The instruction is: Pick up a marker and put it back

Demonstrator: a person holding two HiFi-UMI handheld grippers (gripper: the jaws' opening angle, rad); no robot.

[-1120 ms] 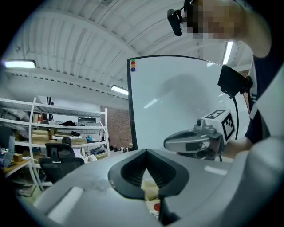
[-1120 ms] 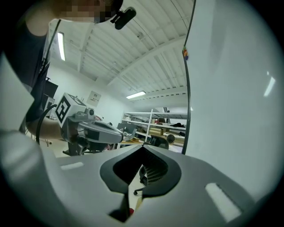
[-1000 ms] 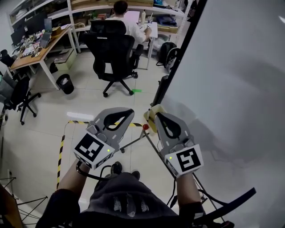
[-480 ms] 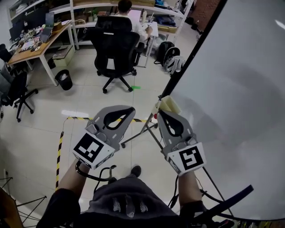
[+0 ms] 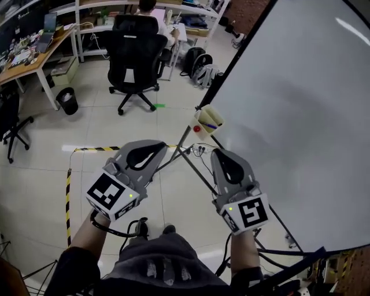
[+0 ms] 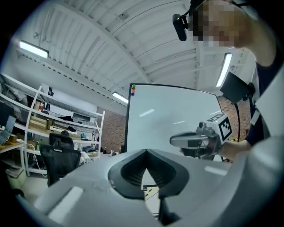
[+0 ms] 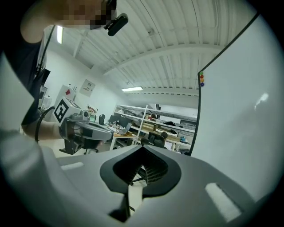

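A pale yellow marker holder (image 5: 206, 119) hangs at the lower left corner of the whiteboard (image 5: 300, 115). A purple marker (image 5: 210, 124) lies in it, and a red knob (image 5: 197, 128) sits just below it. My left gripper (image 5: 163, 145) is shut and empty, below and left of the holder. My right gripper (image 5: 218, 154) is also shut and empty, just below the holder and close to the board's edge. In the left gripper view the shut jaws (image 6: 146, 151) point towards the board, with the right gripper (image 6: 191, 140) beside them. Nothing is between the right gripper (image 7: 143, 146) jaws in its own view.
The whiteboard's stand legs (image 5: 184, 155) and cables spread over the floor between the grippers. Yellow-black tape (image 5: 68, 191) marks the floor at the left. Further off are a black office chair (image 5: 132, 58), a seated person (image 5: 151, 10), a bin (image 5: 67, 99), backpacks (image 5: 199, 63) and desks.
Both grippers have stayed shut and moved sideways along the whiteboard. The marker holder, which was at the right gripper's tip, now shows clear of it, further ahead.
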